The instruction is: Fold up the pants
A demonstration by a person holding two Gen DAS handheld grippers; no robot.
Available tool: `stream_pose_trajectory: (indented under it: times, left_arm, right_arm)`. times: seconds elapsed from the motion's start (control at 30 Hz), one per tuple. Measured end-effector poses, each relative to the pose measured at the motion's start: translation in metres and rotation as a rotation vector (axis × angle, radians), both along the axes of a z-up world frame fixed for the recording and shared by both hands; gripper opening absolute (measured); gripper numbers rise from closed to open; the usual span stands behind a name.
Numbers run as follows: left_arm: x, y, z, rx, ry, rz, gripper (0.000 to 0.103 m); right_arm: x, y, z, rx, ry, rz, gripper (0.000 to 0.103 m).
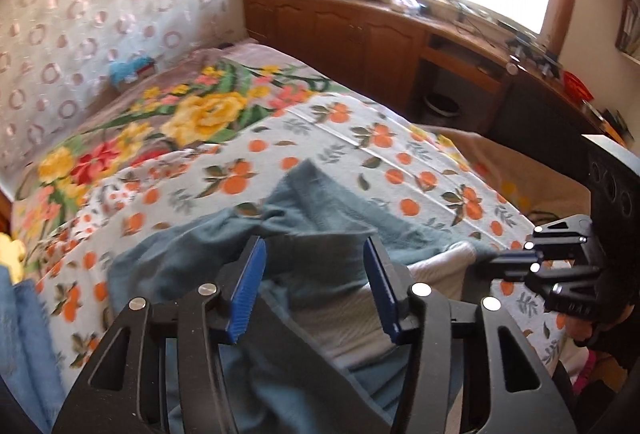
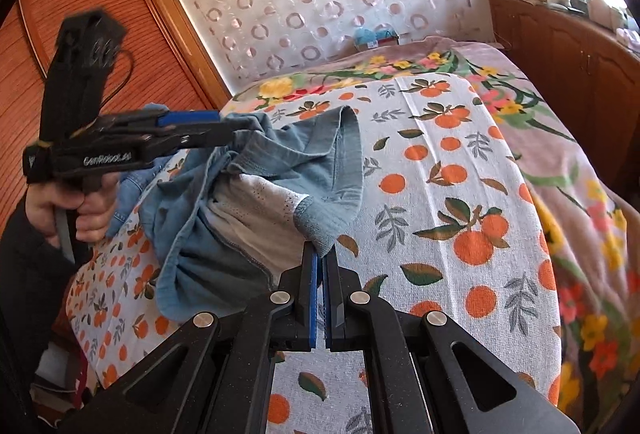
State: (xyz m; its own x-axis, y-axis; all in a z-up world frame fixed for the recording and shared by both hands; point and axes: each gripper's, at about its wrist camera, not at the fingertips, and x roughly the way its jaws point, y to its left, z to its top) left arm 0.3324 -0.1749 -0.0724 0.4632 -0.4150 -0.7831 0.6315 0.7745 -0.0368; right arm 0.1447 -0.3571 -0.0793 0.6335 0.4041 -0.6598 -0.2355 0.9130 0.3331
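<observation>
The pants (image 2: 256,194) lie bunched at the near-left part of the bed (image 2: 500,254), waist end up, with the white lining showing. That crumple explains the two grips: each gripper goes for a waistband corner so the cloth can be pulled out flat before any fold, I judge.

In the right wrist view, at nine o'clock, the left gripper (image 2: 224,124) comes in from the side, a hand (image 2: 80,210) wrapped on its handle low at eight o'clock. Its blue pads reach into the denim at the far waist edge. In its own view the left gripper (image 1: 316,282) stands with its jaws part open, cloth lying between them, the pads not pressing on it as far as I can see. It tilts steeply down toward the bed.

At six o'clock in the right wrist view, the right gripper (image 2: 322,254) is clamped tight on the ribbed waistband corner, lifting it slightly off the sheet. It points down and forward at a gentler slope. From the left wrist view it shows at three o'clock, its tips buried in the same corner.
</observation>
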Motion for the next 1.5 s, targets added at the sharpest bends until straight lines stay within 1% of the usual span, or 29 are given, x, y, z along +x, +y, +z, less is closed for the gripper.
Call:
stream_pose_trajectory:
  times: [0.17, 0.2, 0.23, 0.27, 0.33, 0.4, 0.47, 0.57, 0.6, 0.73, 0.83, 1.0, 1.13, 1.2, 1.27, 1.4, 1.47, 1.5]
  left_arm:
    - [0.005, -0.022, -0.012, 0.019, 0.059, -0.049, 0.052]
    - [0.005, -0.027, -0.016, 0.031, 0.071, -0.06, 0.048]
    - [0.005, -0.03, -0.018, 0.043, 0.074, -0.064, 0.037]
    - [0.005, -0.032, -0.021, 0.063, 0.074, -0.065, 0.032]
    - [0.004, -0.034, -0.022, 0.104, 0.053, -0.06, 0.015]
    - [0.003, -0.026, -0.012, 0.103, 0.021, -0.035, 0.011]
    - [0.002, -0.013, 0.004, 0.077, -0.017, 0.0, 0.009]
    - [-0.006, 0.018, 0.033, 0.029, -0.067, 0.059, 0.008]
    - [-0.011, 0.032, 0.043, 0.019, -0.094, 0.087, 0.008]
    - [-0.032, 0.081, 0.071, -0.018, -0.157, 0.174, 0.008]
    - [-0.055, 0.118, 0.09, -0.044, -0.205, 0.232, 0.007]
    - [-0.096, 0.168, 0.122, -0.097, -0.284, 0.329, 0.007]
    - [-0.135, 0.192, 0.136, -0.133, -0.337, 0.377, 0.007]
    - [-0.153, 0.199, 0.133, -0.14, -0.338, 0.39, 0.007]
    - [-0.166, 0.204, 0.124, -0.135, -0.319, 0.4, 0.007]
    - [-0.178, 0.208, 0.082, -0.102, -0.24, 0.421, 0.007]
    - [-0.182, 0.211, 0.052, -0.083, -0.188, 0.435, 0.007]
    - [-0.181, 0.212, 0.045, -0.078, -0.169, 0.437, 0.008]
  right_arm:
    - [0.002, 0.0, -0.003, 0.007, 0.006, 0.001, 0.002]
    - [0.002, -0.001, -0.004, 0.01, 0.008, 0.001, 0.002]
    - [0.002, -0.001, -0.004, 0.012, 0.009, 0.0, 0.002]
    - [0.003, -0.001, -0.004, 0.014, 0.009, 0.0, 0.002]
    - [0.003, -0.001, -0.002, 0.016, 0.003, 0.008, 0.002]
    - [0.004, -0.002, 0.0, 0.005, -0.007, 0.012, 0.002]
    - [0.006, -0.004, 0.006, -0.001, -0.018, 0.008, 0.002]
    - [0.006, -0.007, 0.019, -0.006, -0.048, 0.001, 0.002]
    - [0.006, -0.008, 0.023, -0.005, -0.06, 0.0, 0.002]
    - [0.0, -0.004, 0.043, -0.003, -0.117, 0.004, 0.002]
    - [-0.01, 0.0, 0.058, -0.003, -0.171, 0.008, 0.002]
    - [-0.027, -0.003, 0.083, -0.016, -0.255, -0.005, 0.002]
    - [-0.046, -0.012, 0.101, -0.013, -0.314, -0.027, 0.002]
    - [-0.055, -0.017, 0.104, -0.009, -0.329, -0.03, 0.002]
    - [-0.063, -0.015, 0.098, -0.017, -0.329, -0.024, 0.002]
    - [-0.061, -0.001, 0.074, -0.041, -0.265, 0.021, 0.002]
    - [-0.055, 0.008, 0.056, -0.061, -0.223, 0.046, 0.002]
    - [-0.051, 0.012, 0.047, -0.072, -0.206, 0.052, 0.002]
